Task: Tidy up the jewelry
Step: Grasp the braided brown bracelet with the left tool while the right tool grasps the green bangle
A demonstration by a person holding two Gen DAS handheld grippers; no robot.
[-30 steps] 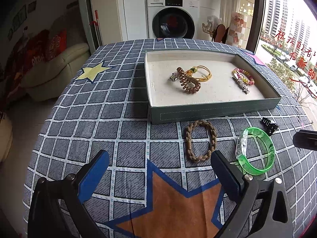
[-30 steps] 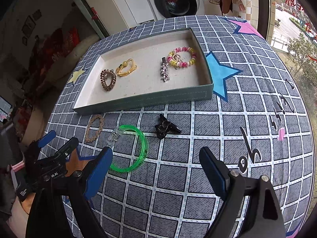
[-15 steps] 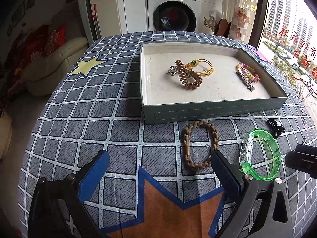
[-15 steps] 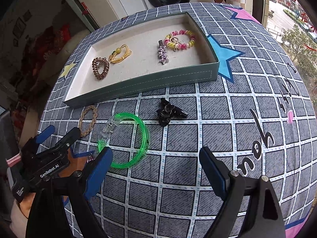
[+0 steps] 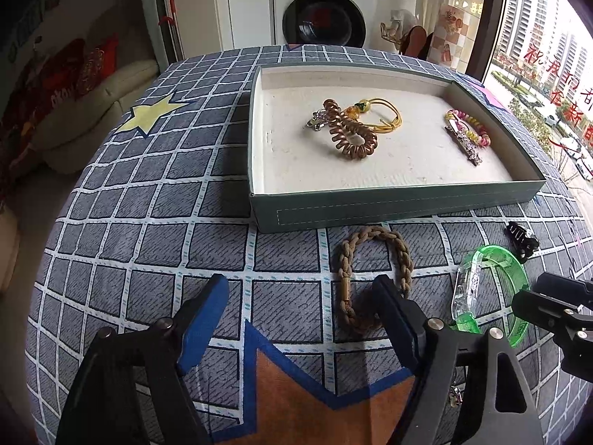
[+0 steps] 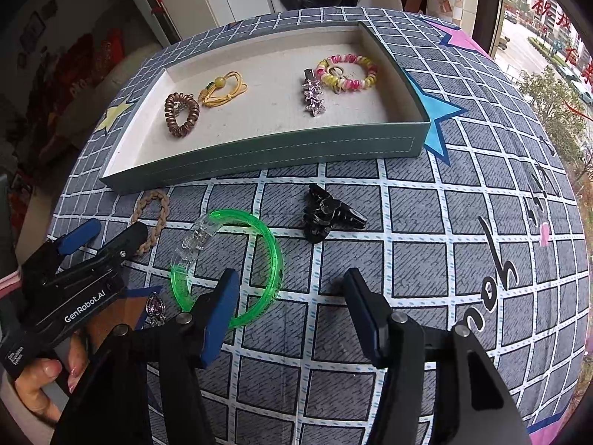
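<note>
tablecloth (image 5: 155,200): grey grid, stars printed in yellow, orange, blue
washing machine (image 5: 324,11): white, round dark door, behind table
sofa (image 5: 92,111): cream, left, red cushions
window (image 5: 545,55): right, buildings outside

Both wrist views low over worktop (image 5: 155,215), facing tray (image 5: 370,209) and washing machine beyond; right view further right; shared: tray, green bangle (image 6: 259,259).

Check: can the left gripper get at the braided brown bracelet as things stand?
Probably yes. The left gripper is open, and the braided brown bracelet lies flat on the tablecloth right by its right finger. Nothing covers it; the tray and green bangle sit apart.
</note>
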